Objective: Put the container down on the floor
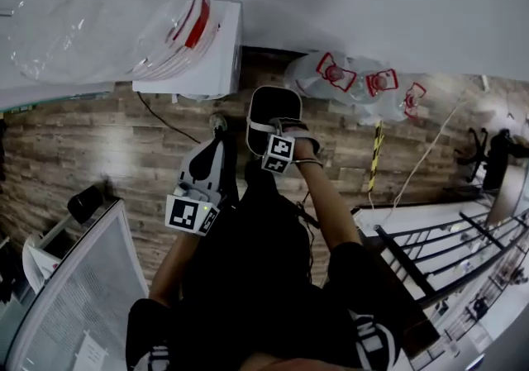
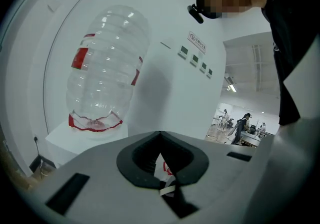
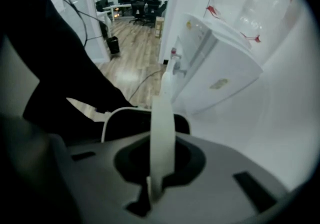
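Right gripper (image 3: 157, 168) has its fingers clamped on the white handle (image 3: 162, 118) of the black container (image 1: 275, 109), hanging over the floor (image 1: 99, 146) near the dispenser (image 3: 215, 68); it looks light, stiff plastic and likely to swing; left gripper (image 2: 162, 163) fingers closed.

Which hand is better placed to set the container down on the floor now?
Right. The right gripper has its fingers shut on the white rim of the black container, held over the wooden floor. The left gripper sits beside it, fingers together, holding nothing.
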The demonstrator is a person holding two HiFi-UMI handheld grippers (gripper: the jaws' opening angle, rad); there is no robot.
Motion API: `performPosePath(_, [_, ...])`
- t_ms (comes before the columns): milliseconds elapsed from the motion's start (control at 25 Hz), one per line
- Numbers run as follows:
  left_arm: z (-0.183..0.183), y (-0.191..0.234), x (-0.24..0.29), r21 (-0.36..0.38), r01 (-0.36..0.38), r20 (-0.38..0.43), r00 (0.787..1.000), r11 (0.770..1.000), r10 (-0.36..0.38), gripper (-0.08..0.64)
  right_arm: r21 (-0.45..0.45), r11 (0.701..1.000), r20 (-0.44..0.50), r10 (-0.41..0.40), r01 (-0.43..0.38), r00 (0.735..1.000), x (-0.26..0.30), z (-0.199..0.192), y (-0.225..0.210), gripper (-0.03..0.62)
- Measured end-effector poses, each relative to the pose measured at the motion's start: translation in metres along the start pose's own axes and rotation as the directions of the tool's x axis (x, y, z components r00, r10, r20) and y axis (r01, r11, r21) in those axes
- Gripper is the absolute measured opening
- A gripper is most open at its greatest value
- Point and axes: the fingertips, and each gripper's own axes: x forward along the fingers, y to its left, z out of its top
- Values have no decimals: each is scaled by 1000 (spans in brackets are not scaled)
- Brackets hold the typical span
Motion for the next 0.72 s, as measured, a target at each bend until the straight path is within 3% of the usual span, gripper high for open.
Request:
performPosePath(360, [13,10,24,6,50,-1,999,999,-50,31,39,999,-6,-8,8,1000,75,2,-30,32])
performPosePath(720, [-16,22,32,-29,44,-36,998,999,-45,31,52,998,-17,-28,29,999,159,-6,-52,32])
